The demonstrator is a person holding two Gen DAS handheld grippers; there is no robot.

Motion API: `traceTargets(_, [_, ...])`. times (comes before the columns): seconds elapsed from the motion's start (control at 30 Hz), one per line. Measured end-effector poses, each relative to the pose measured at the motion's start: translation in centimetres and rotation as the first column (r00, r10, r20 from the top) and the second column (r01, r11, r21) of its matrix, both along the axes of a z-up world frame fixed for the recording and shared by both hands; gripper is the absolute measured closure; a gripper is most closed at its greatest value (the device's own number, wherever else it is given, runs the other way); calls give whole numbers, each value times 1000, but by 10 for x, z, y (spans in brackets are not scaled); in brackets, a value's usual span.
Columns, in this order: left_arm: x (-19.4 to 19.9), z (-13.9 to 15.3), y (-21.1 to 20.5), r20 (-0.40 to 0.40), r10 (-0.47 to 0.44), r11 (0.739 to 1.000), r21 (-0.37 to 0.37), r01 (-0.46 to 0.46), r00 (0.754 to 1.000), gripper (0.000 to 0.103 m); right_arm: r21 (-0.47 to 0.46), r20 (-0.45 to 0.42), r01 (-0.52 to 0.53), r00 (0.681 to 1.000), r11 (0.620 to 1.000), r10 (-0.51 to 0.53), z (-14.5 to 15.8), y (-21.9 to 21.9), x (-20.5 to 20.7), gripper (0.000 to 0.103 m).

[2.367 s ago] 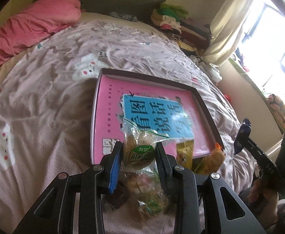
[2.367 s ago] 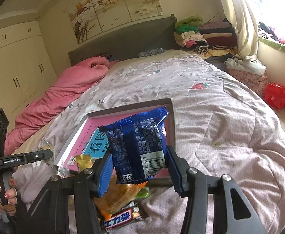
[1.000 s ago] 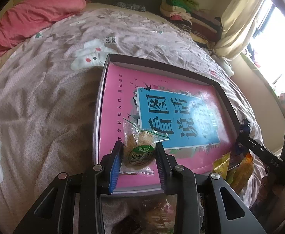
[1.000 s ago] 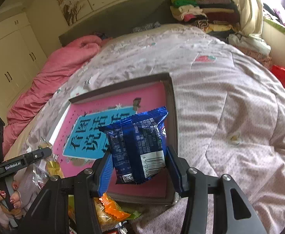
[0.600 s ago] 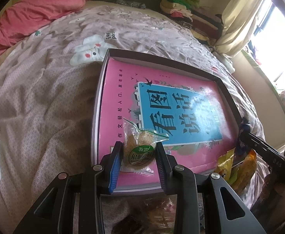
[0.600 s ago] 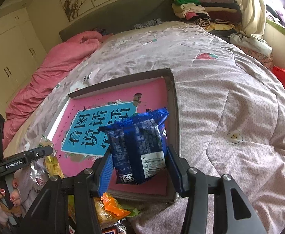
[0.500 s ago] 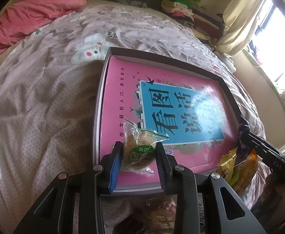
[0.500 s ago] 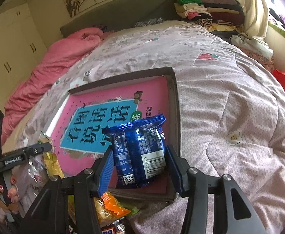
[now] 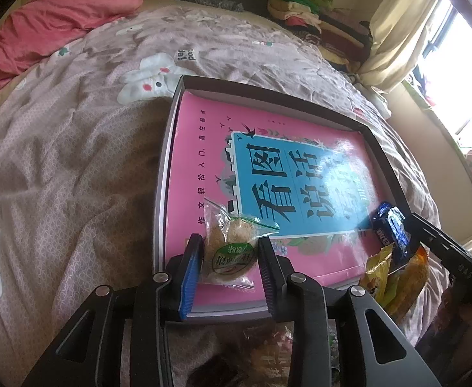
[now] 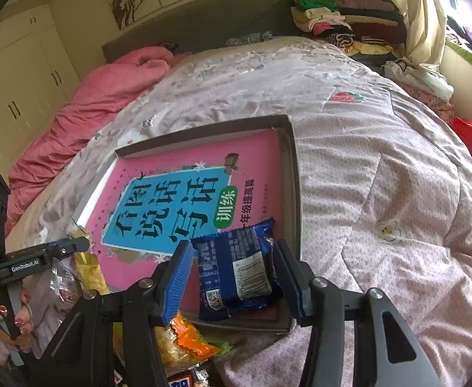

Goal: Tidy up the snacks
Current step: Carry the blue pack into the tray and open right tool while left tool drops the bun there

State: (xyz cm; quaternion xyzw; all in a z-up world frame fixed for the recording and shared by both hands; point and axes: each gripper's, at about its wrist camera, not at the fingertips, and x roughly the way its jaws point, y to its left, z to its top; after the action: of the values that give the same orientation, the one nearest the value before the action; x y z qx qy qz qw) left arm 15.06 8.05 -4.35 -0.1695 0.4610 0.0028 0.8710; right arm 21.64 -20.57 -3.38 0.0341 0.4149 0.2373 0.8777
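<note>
A shallow dark-rimmed box (image 9: 268,92) (image 10: 295,174) lies on the bed, lined with a pink and blue book cover (image 9: 300,180). My left gripper (image 9: 227,254) is shut on a clear bag of biscuits with a green label (image 9: 232,251), over the box's near left corner. My right gripper (image 10: 232,274) stands open around a blue snack packet (image 10: 239,271), which lies in the box's near right corner; the jaws show gaps on both sides. The packet also shows in the left wrist view (image 9: 389,229).
Loose snacks lie in a pile at the box's near edge: yellow and orange bags (image 9: 397,277) (image 10: 184,345) and a chocolate bar (image 10: 181,380). A pink duvet (image 10: 100,109) lies at the bed's far left. Folded clothes (image 10: 332,16) are stacked by the window.
My right gripper lowered the blue packet into the box's near right corner and opened its jaws. My left gripper kept its hold on the biscuit bag and moved over the box's near left corner.
</note>
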Motion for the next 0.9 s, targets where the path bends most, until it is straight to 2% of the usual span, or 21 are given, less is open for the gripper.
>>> traceTargets(0.27, [-2, 3, -2, 9, -6, 1000, -1, 6, 1000, 62, 34, 31, 8, 999, 999, -9, 8, -4, -3, 51])
traceTargets(0.43, [-3, 5, -2, 12, -9, 1000, -17, 9, 1000, 53, 41, 45, 4, 999, 999, -6, 10, -4, -6, 51])
traceTargets(0.73, [-10, 17, 1, 39, 6, 999, -37, -5, 999, 42, 64, 72, 3, 997, 998, -8, 16, -6, -9, 45])
traceTargets(0.9, [-15, 25, 1, 57, 6, 1000, -19, -5, 998, 37, 83, 96, 7, 995, 997, -15, 21, -9, -11, 41])
